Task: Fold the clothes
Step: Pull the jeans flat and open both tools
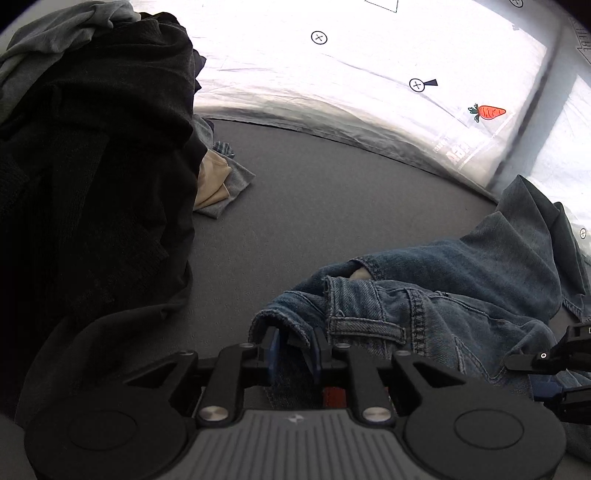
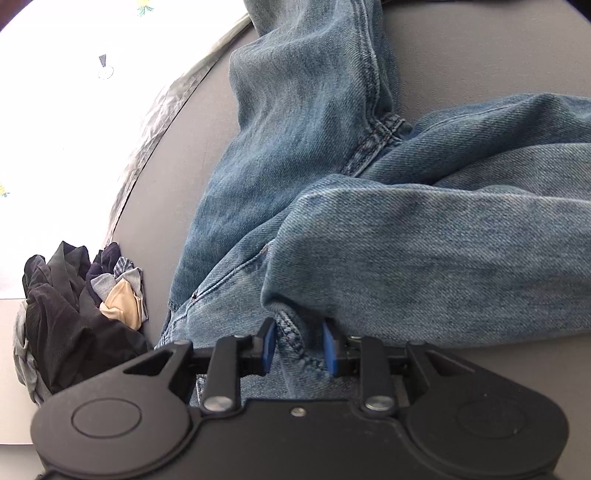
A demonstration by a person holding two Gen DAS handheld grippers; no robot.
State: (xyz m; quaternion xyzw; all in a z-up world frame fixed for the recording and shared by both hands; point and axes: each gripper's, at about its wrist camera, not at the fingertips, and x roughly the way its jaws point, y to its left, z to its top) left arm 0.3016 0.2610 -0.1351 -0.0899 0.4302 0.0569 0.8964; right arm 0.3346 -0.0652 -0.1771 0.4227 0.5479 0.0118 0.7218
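**Jeans between both tools on the grey counter**

Well to the left of the left tool (image 1: 291, 347), a tall heap of dark clothes (image 1: 96, 155) rises from the grey counter (image 1: 332, 192), with a grey garment (image 1: 55, 33) draped over its top. At the foot of the heap, ahead and left of that tool, lie a beige piece (image 1: 212, 181) and a small grey-blue piece (image 1: 236, 184). Beyond the counter's far edge, a white sheet (image 1: 332, 74) carries crossed-circle marks and a carrot picture (image 1: 489, 112).

The left tool points down at the counter. Its 2 blue pads (image 1: 274, 350) stand slightly parted, and the waistband edge of the jeans (image 1: 424, 295) lies between them; I cannot tell whether the pads press on the cloth. From there the jeans spread to the right of this tool, a belt loop (image 1: 365, 326) just ahead and right of its tips. The right tool (image 1: 550, 369) shows at the right edge of this view, resting over the denim.

In the right wrist view the right tool (image 2: 300, 347) stands partly spread, with a stitched fold of the jeans (image 2: 406, 240) in the gap. The fold lies near the left pad (image 2: 269, 345) and a clear space shows before the right one, so the pads do not pinch it. Both legs run away ahead of this tool, 1 straight ahead and 1 off to the right. Far to its left sits the dark heap (image 2: 66, 314).
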